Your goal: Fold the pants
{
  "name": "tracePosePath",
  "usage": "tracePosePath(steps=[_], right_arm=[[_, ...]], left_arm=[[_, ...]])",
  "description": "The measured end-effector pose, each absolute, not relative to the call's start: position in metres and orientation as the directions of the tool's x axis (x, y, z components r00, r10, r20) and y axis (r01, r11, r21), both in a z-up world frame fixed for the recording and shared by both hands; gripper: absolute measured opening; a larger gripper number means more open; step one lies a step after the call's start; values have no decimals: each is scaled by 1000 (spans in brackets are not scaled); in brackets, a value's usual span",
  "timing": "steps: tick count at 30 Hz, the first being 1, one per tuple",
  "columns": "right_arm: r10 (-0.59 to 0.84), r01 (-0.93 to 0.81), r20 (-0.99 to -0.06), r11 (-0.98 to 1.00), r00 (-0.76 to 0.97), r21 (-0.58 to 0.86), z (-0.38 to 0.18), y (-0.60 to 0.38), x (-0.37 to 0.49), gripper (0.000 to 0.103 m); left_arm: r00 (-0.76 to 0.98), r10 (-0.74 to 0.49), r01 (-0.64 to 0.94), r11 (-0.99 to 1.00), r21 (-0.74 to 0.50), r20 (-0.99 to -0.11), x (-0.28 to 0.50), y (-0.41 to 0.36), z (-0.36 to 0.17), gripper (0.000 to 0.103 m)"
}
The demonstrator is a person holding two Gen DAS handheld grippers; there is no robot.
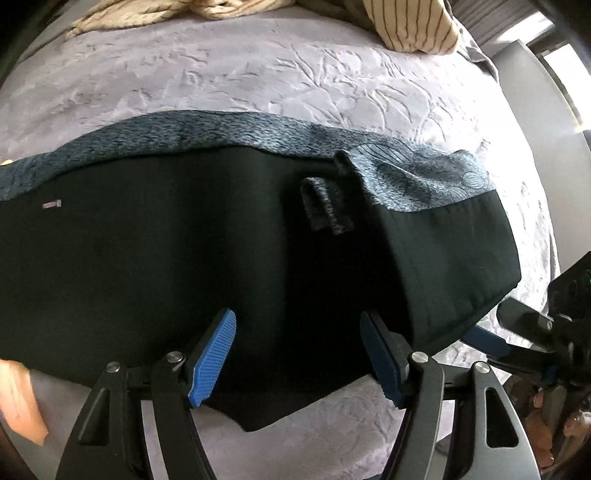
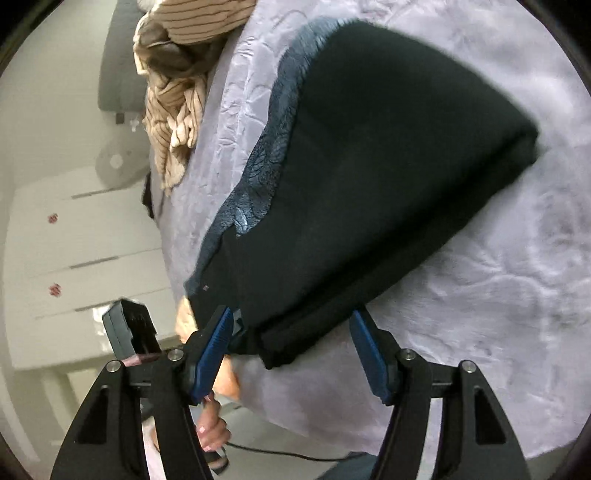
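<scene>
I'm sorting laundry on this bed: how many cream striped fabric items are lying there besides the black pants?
2, both at the far edge of the lavender bedspread: a crumpled cream striped cloth at far left and a cream striped pillow at far right. More may lie outside the frame.

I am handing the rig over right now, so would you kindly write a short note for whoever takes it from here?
Left gripper: open, holding nothing, poised over the near edge of the pants.
Right gripper: open, holding nothing, at one narrow end of the pants.
Pants: dark, lying flat across the lilac bedspread as a long band, with a patterned blue strip along the far edge. A striped beige cloth sits at the far side of the bed.
Done: they appear folded lengthwise.
Left: probably fold end to end, then smooth.
</scene>
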State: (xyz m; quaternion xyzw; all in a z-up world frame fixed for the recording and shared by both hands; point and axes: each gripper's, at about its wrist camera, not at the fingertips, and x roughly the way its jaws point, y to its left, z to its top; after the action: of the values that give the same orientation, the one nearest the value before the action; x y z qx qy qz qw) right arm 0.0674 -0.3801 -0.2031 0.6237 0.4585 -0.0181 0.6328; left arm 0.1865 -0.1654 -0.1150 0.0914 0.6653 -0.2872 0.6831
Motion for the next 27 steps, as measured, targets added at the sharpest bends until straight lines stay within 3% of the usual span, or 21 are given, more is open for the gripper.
tracePosePath(steps=[2, 7, 10, 14, 18, 19, 22, 24, 27], right_arm=[[561, 574, -563, 180, 607, 799, -204, -374, 65, 63], [599, 607, -564, 157, 568, 779, -229, -369, 81, 63], [576, 607, -554, 123, 601, 785, -231, -370, 88, 21], [549, 534, -480, 72, 684, 843, -215, -367, 84, 19], [529, 567, -485, 8, 697, 824, -237, -346, 84, 21], [534, 589, -502, 7, 681, 808, -245, -340, 84, 25], [589, 630, -517, 17, 621, 777, -250, -330, 83, 57], [674, 595, -486, 85, 557, 799, -234, -328, 83, 57], [663, 500, -513, 234, 545, 834, -193, -339, 76, 57]], left_arm=[[-33, -254, 522, 821, -233, -967, 186, -163, -113, 71], [-29, -225, 515, 832, -207, -974, 183, -160, -115, 71], [-18, -228, 507, 837, -205, -973, 183, -158, -113, 71], [46, -257, 519, 832, -196, -965, 182, -150, -94, 71], [72, -230, 493, 854, -166, -970, 188, -142, -94, 71], [70, -210, 485, 861, -151, -975, 189, -140, -96, 71], [71, -227, 482, 860, -165, -971, 187, -136, -92, 71], [58, -258, 500, 843, -196, -964, 187, -131, -87, 71], [16, -322, 518, 813, -268, -947, 186, -136, -81, 71]])
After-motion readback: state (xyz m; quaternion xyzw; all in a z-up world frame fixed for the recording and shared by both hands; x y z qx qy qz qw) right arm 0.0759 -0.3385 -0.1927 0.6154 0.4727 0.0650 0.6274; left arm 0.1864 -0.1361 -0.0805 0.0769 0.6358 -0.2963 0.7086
